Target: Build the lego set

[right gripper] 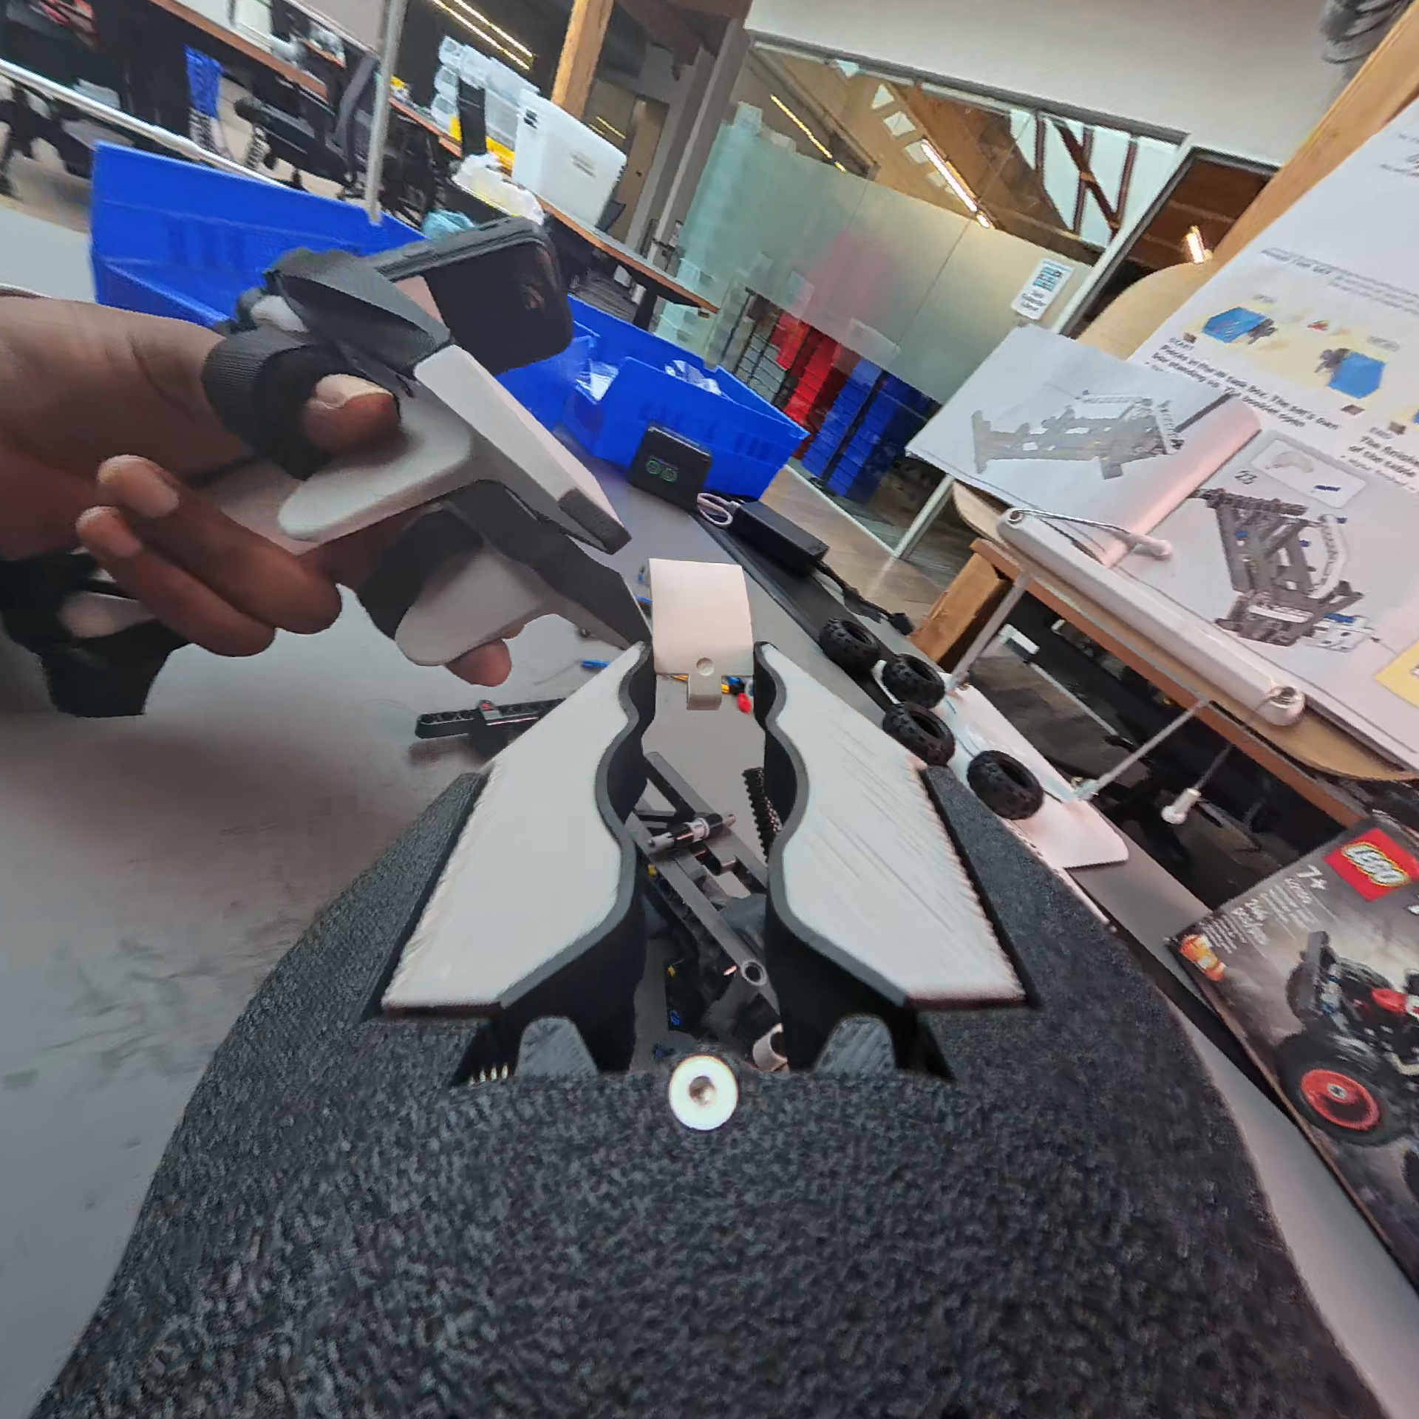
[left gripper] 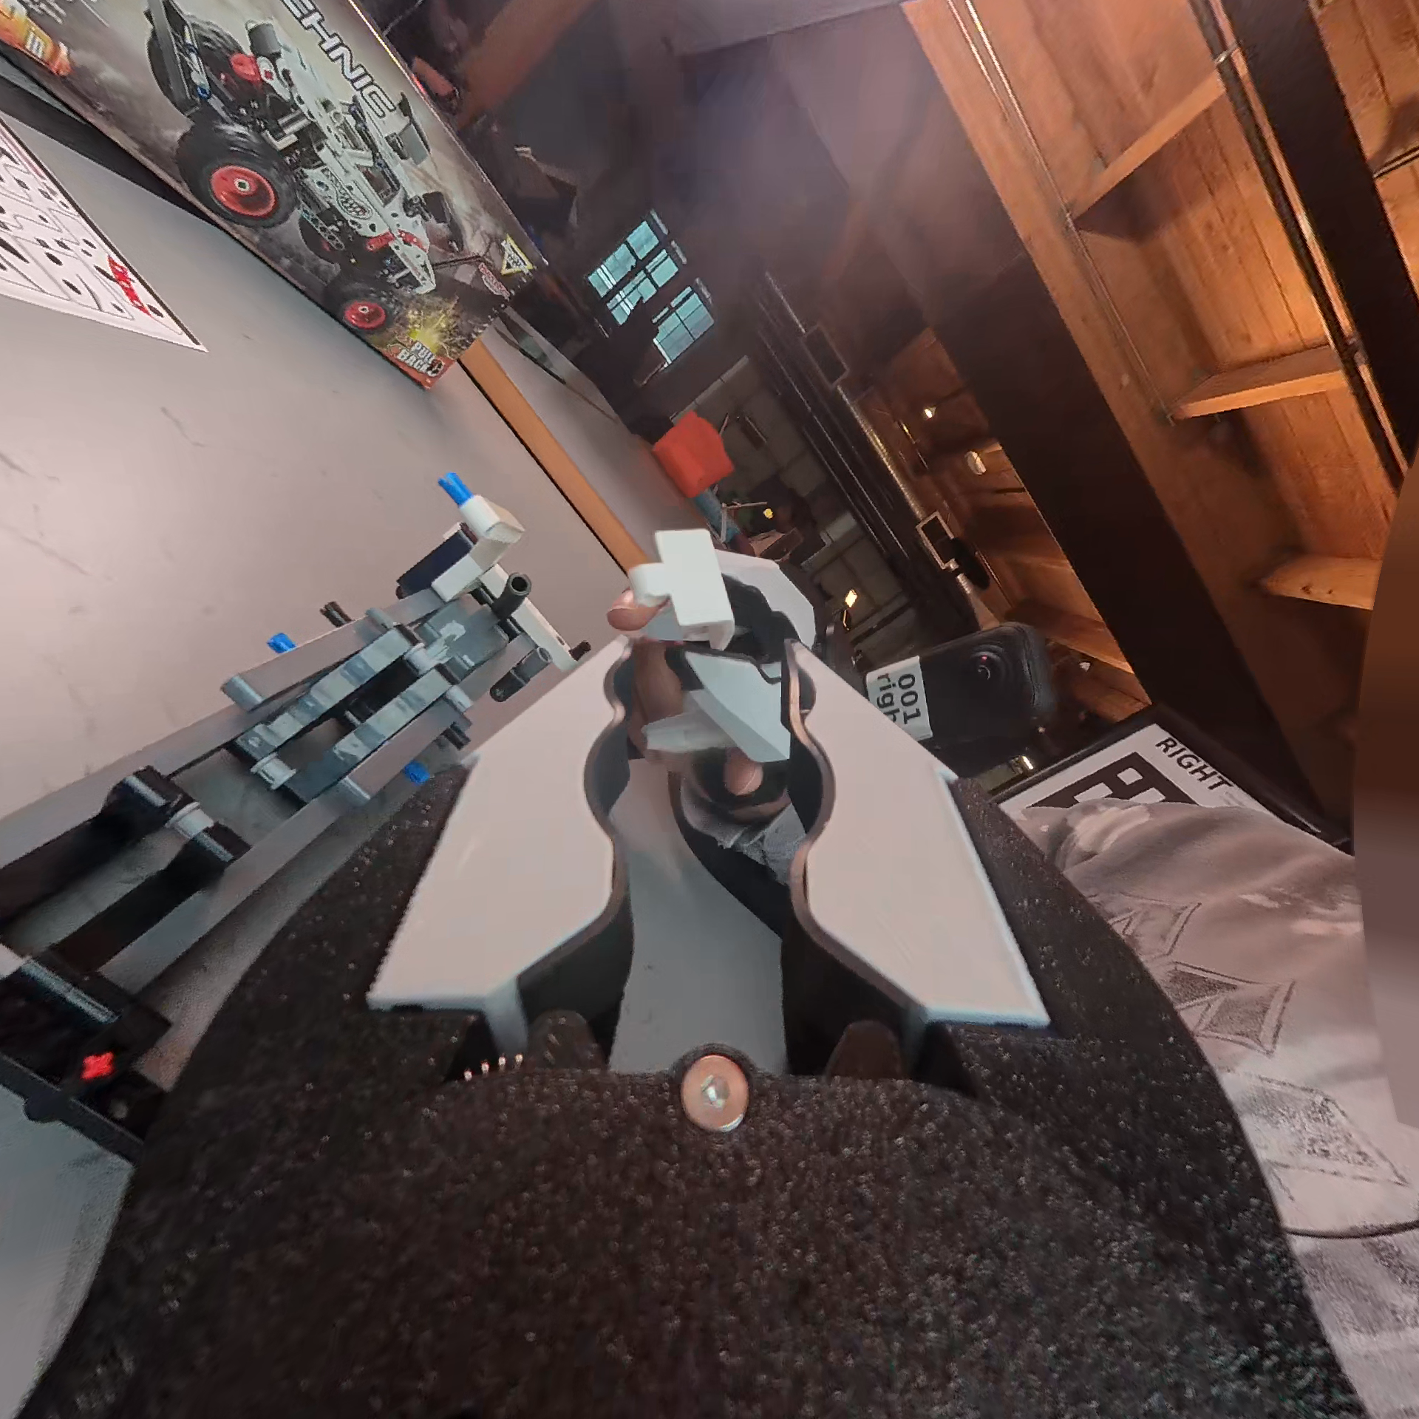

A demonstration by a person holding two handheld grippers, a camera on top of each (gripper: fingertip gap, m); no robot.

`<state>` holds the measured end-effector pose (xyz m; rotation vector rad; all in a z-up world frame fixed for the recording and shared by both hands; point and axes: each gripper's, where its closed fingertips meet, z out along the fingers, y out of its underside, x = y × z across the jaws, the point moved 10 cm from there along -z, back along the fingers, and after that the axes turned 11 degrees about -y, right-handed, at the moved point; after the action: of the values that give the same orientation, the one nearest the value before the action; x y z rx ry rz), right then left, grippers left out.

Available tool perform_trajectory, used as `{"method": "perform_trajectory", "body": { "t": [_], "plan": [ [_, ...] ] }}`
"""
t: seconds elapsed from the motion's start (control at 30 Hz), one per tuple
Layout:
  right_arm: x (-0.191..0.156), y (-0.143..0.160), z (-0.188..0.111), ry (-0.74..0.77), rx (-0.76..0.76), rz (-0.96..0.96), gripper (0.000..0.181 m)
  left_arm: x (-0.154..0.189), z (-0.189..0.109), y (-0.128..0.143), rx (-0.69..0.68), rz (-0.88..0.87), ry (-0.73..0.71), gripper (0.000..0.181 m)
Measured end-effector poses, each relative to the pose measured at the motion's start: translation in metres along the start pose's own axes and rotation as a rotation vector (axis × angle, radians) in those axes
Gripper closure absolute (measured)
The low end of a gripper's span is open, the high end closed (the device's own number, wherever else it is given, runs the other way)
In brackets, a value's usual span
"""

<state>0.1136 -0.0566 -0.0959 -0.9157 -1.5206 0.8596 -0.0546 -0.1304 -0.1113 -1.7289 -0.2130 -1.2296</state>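
We see the white panel (right gripper: 699, 606) standing upright, off the bench (left gripper: 192, 499), pinched at its lower end between the tips of the right tongs (right gripper: 700, 656), which are clenched on it. The left tongs (left gripper: 706, 653), held by a hand (right gripper: 153, 461), come in from the left with their fingers spread apart and released; the lower fingertip just touches the panel's left edge. The half-built grey and black frame (left gripper: 345, 691) lies on the bench below and to the left of both tongs, with blue pins sticking out. Four small black tyres (right gripper: 914, 679) lie in a row to the right. Beyond them an open instruction booklet (right gripper: 1267, 537) rests on a stand, the set's box (right gripper: 1344, 967) lies near right, and blue bins (right gripper: 691, 415) sit at the far side.
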Motion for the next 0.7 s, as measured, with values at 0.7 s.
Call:
{"method": "perform_trajectory", "body": {
  "t": [0.7],
  "plan": [
    [-0.016, -0.022, -0.02, -0.489, 0.062, -0.077, 0.133, -0.006, -0.017, -0.006, -0.48, -0.022, 0.305, 0.179]
  ]
}}
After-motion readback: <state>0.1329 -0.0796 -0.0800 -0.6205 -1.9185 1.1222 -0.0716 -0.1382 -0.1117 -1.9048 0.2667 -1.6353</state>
